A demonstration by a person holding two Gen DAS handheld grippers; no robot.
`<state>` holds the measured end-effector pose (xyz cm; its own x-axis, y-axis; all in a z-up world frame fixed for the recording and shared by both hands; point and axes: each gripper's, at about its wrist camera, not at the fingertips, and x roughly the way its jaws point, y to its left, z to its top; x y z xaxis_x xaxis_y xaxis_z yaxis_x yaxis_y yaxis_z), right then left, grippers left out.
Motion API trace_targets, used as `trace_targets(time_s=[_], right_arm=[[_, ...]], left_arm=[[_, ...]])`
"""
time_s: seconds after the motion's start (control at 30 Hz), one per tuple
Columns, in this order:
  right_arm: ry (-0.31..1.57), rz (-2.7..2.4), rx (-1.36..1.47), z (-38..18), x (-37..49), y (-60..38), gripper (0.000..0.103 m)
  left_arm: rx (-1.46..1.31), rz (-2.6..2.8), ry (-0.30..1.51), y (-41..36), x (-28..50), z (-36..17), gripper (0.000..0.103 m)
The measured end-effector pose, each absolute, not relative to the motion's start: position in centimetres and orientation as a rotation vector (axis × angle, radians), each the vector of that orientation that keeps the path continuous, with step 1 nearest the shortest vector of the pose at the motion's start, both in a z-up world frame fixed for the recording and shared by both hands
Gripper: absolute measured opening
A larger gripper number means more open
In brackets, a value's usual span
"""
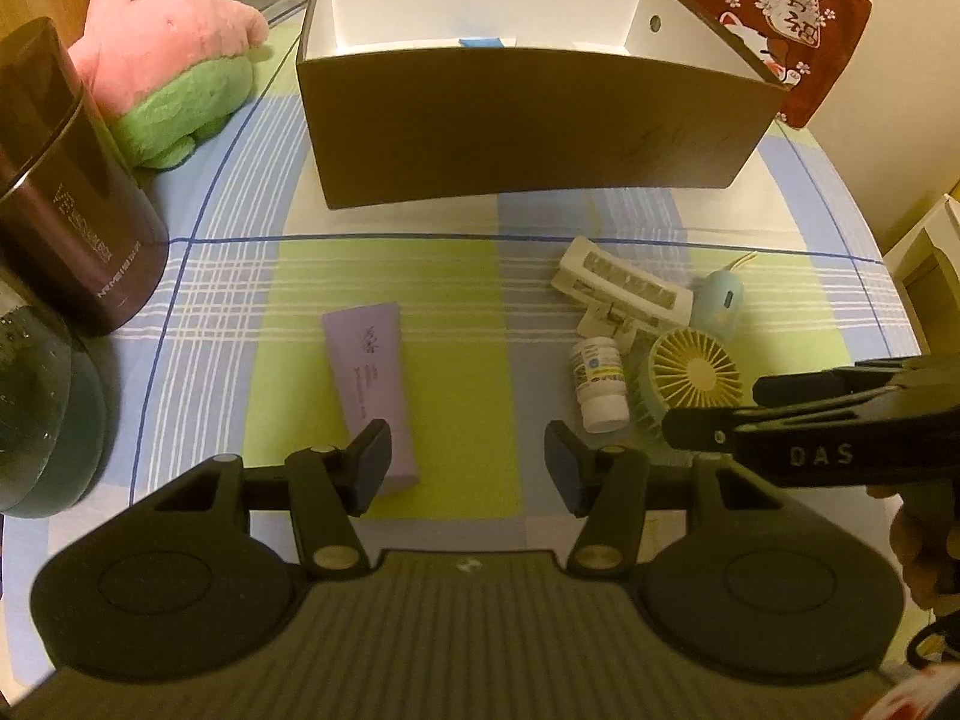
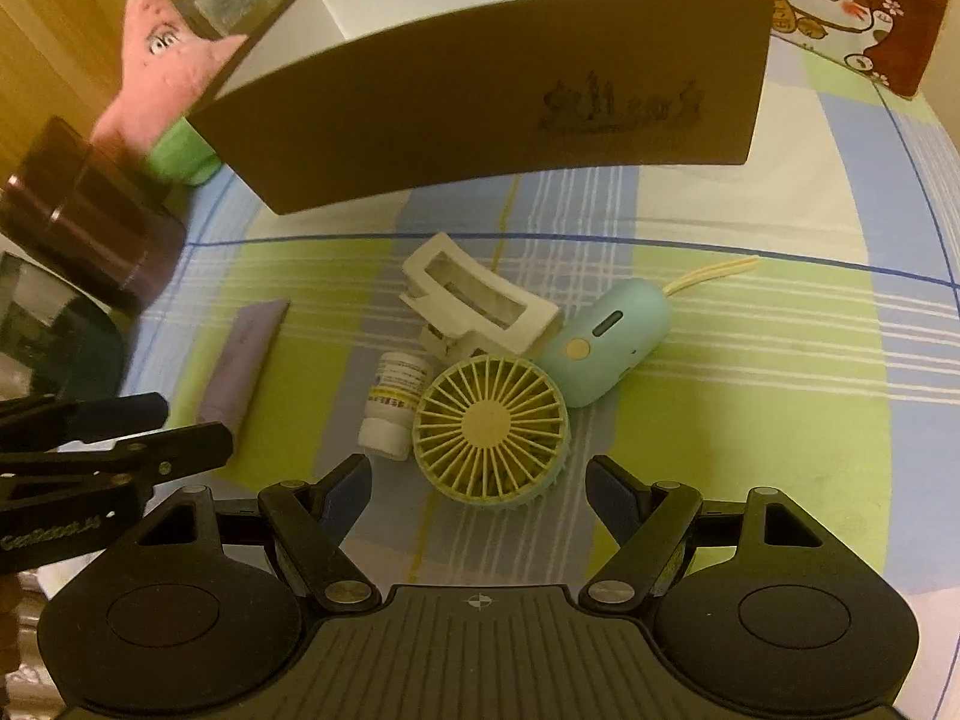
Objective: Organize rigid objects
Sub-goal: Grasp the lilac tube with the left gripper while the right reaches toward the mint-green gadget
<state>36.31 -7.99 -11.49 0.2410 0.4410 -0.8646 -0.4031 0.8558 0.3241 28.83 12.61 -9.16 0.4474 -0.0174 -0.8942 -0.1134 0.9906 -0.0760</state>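
Observation:
A brown open box (image 1: 528, 120) with a white inside stands at the back of the checked cloth; it also shows in the right wrist view (image 2: 480, 108). A purple tube (image 1: 372, 390) lies just ahead of my left gripper (image 1: 468, 468), which is open and empty. A white hair clip (image 2: 480, 306), a small white bottle (image 2: 393, 408) and a mint hand fan (image 2: 498, 426) lie together. My right gripper (image 2: 480, 498) is open and empty, its fingers either side of the fan's head.
A pink and green plush (image 1: 168, 54) and a dark cylindrical tin (image 1: 72, 192) stand at the left. A dark round object (image 1: 42, 414) sits near the left edge. A red lucky-cat cushion (image 1: 774, 30) leans behind the box.

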Motion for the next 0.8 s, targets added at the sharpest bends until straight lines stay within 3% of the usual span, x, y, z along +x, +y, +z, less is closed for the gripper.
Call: trace_targets(time_s=[0.8], right_arm=[[1.15,0.538,-0.048,-12.8,37.3,-12.2,0.078]], left_arm=[[-0.102,0.08,1.12,14.7,29.6,-11.6,0.055]])
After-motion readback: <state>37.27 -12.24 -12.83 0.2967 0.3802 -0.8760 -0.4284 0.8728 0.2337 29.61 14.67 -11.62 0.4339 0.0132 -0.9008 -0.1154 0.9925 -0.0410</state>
